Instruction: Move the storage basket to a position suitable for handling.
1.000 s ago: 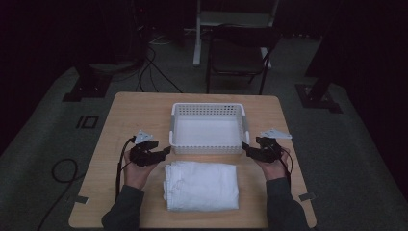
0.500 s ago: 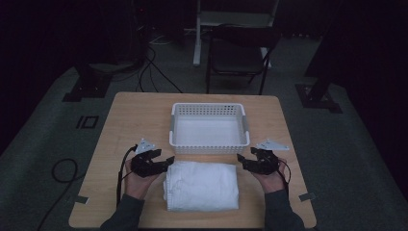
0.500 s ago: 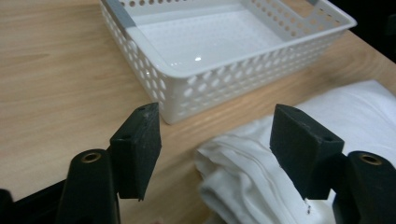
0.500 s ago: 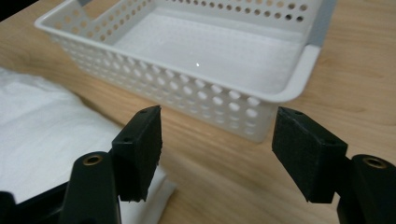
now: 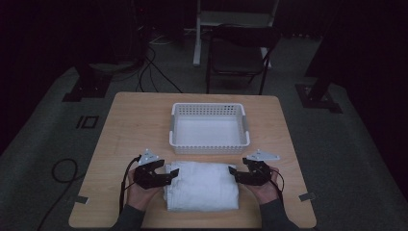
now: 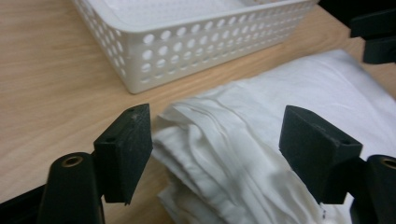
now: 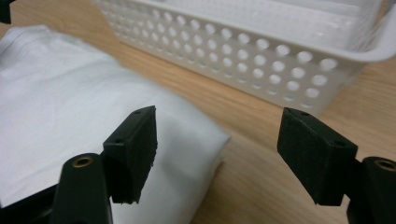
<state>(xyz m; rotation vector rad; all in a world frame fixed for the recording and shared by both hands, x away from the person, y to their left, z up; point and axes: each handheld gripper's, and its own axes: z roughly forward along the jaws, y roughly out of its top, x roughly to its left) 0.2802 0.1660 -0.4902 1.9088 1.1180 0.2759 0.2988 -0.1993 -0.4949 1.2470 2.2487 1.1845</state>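
Note:
A folded white cloth [image 5: 202, 186] lies on the wooden table near its front edge, just in front of a white perforated basket [image 5: 210, 129]. My left gripper [image 5: 169, 174] is open at the cloth's left edge; in the left gripper view [image 6: 217, 154] its jaws straddle the layered folds of the cloth [image 6: 261, 154]. At the cloth's right edge my right gripper [image 5: 233, 173] is open; in the right gripper view [image 7: 217, 156] the cloth's corner [image 7: 93, 126] sits by the left jaw. Neither gripper holds anything.
The basket [image 6: 196, 37] [image 7: 261, 51] holds nothing that I can see and stands close behind the cloth. Bare table [image 5: 130, 125] lies left and right of the basket. A dark chair [image 5: 238, 53] and floor cables stand beyond the far edge.
Both grippers have moved back toward the person and inward, from beside the basket's front corners to the left and right edges of the cloth. Both stay open.

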